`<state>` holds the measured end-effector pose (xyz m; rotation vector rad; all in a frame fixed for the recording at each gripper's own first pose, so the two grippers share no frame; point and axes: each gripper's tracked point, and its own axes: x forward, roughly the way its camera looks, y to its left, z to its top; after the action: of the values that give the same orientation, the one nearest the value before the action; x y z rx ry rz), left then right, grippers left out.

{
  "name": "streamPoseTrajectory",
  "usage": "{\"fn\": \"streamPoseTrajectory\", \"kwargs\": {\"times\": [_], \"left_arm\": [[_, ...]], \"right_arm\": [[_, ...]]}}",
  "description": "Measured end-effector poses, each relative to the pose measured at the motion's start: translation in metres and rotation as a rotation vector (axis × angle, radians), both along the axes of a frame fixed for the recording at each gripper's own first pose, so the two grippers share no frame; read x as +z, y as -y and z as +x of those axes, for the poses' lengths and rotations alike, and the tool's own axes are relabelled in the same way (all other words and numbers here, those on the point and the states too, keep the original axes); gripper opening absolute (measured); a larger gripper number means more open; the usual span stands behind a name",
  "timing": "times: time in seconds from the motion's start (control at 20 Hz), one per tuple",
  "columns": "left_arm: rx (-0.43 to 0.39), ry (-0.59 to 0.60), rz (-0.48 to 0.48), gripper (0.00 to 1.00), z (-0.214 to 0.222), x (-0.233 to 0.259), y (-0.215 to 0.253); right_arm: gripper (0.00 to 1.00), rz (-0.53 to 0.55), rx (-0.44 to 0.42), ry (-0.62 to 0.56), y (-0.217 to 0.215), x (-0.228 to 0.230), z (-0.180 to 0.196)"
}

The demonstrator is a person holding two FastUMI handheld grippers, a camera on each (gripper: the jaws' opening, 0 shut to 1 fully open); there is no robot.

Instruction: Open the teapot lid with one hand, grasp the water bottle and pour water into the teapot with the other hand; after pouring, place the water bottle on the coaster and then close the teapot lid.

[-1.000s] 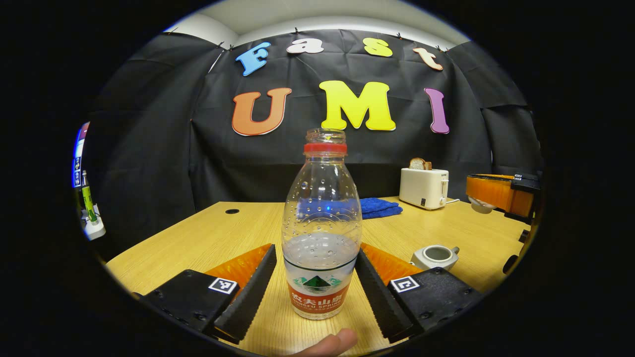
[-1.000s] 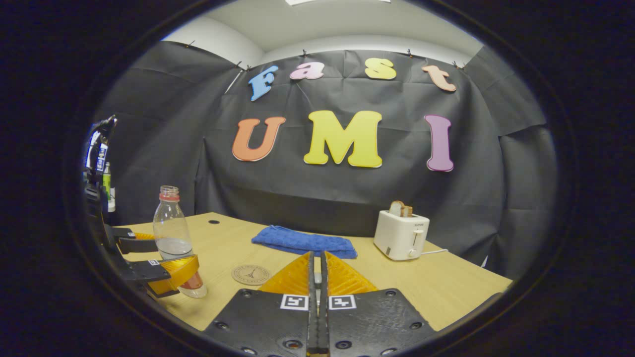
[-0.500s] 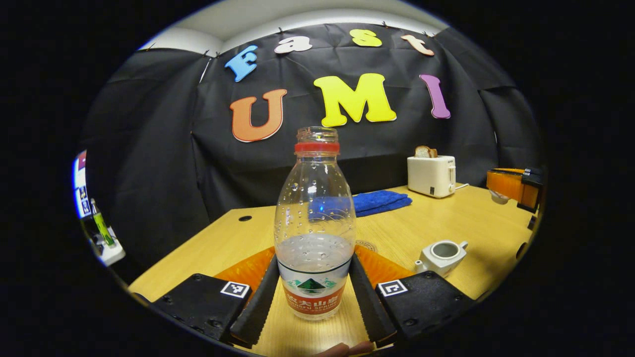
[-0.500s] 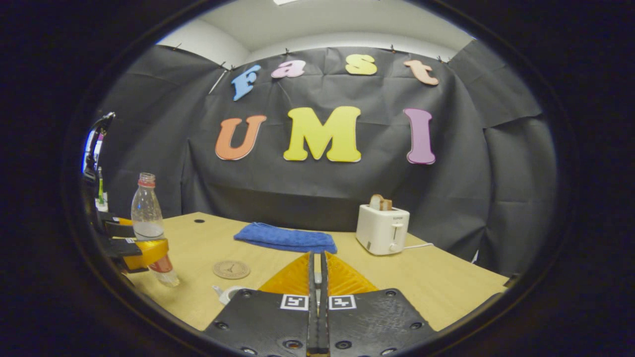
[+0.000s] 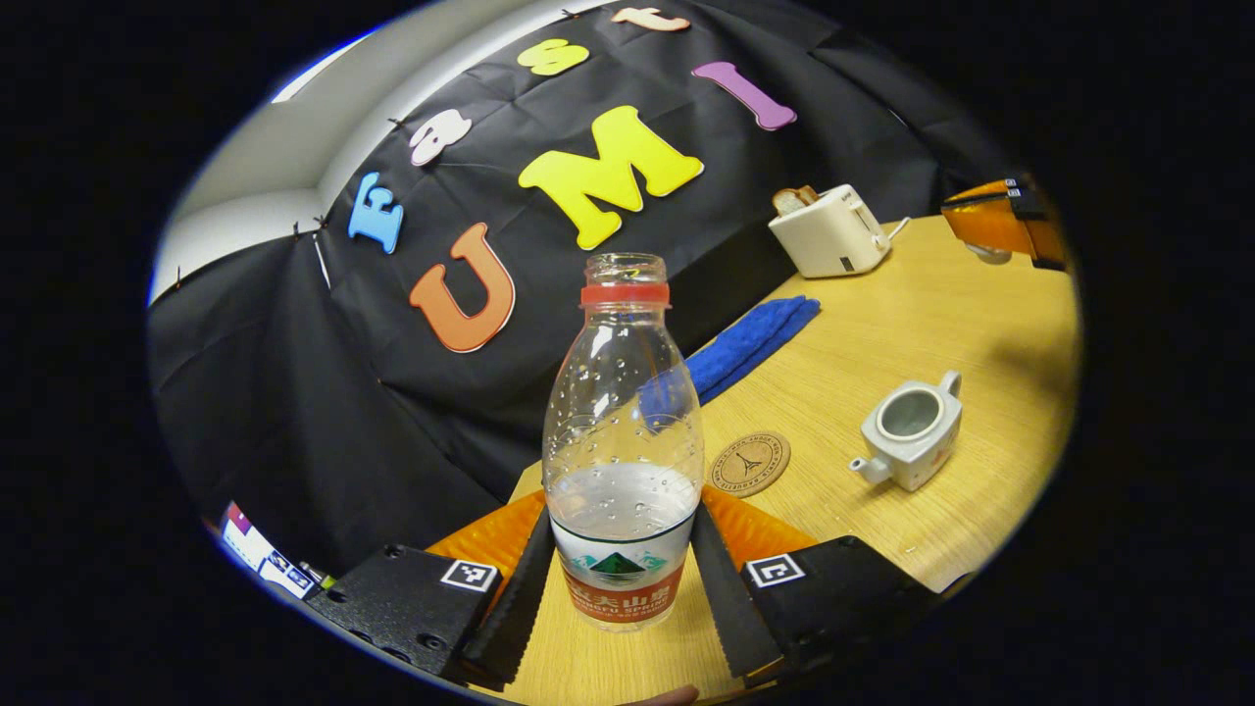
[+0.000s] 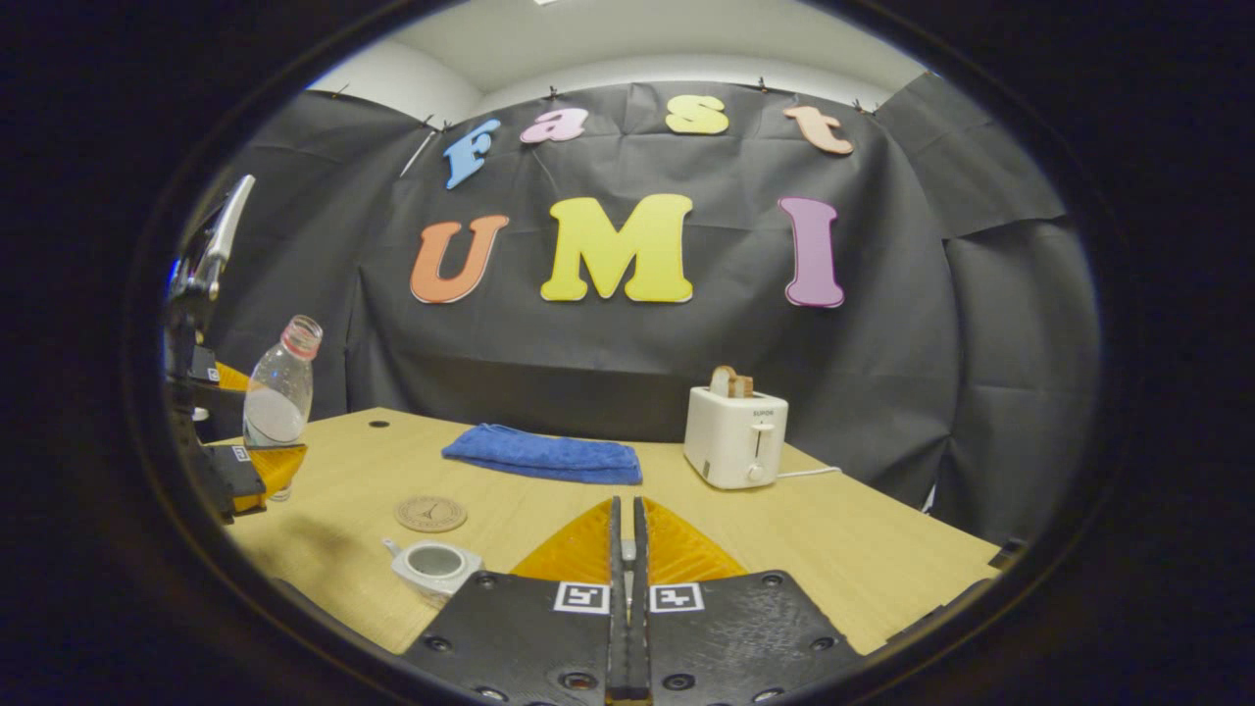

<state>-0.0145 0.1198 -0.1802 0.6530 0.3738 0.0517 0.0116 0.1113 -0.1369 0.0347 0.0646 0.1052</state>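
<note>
Left gripper (image 5: pixel 618 588) tilted, jaws around water bottle (image 5: pixel 624 441).

I have lifted the water bottle (image 5: pixel 624 461) off the table (image 5: pixel 882 324) with my left gripper (image 5: pixel 620 588) and tilted it towards the open teapot (image 5: pixel 910 431).

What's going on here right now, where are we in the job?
The left gripper is shut on the uncapped water bottle, lifted and tilted toward the teapot, which stands open on the table; no water is pouring yet. The right gripper is shut and held above the table; whether it holds the lid can't be told. The coaster lies beside the teapot.
</note>
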Motion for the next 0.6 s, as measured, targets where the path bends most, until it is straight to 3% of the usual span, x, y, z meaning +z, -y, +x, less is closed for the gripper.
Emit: {"fn": "streamPoseTrajectory", "kwargs": {"times": [0.2,0.25,0.6], "left_arm": [[-0.037,-0.068,0.164,0.8,0.004,-0.014,0.005],[-0.043,-0.071,0.211,0.76,0.006,-0.014,0.005],[-0.109,-0.15,0.453,0.76,0.004,-0.021,0.016]], "right_arm": [[0.0,-0.016,0.003,-0.012,0.008,-0.005,0.0],[0.0,-0.028,-0.004,-0.008,0.012,-0.006,0.0],[0.0,-0.061,-0.024,0.003,0.033,-0.006,0.001]]}}
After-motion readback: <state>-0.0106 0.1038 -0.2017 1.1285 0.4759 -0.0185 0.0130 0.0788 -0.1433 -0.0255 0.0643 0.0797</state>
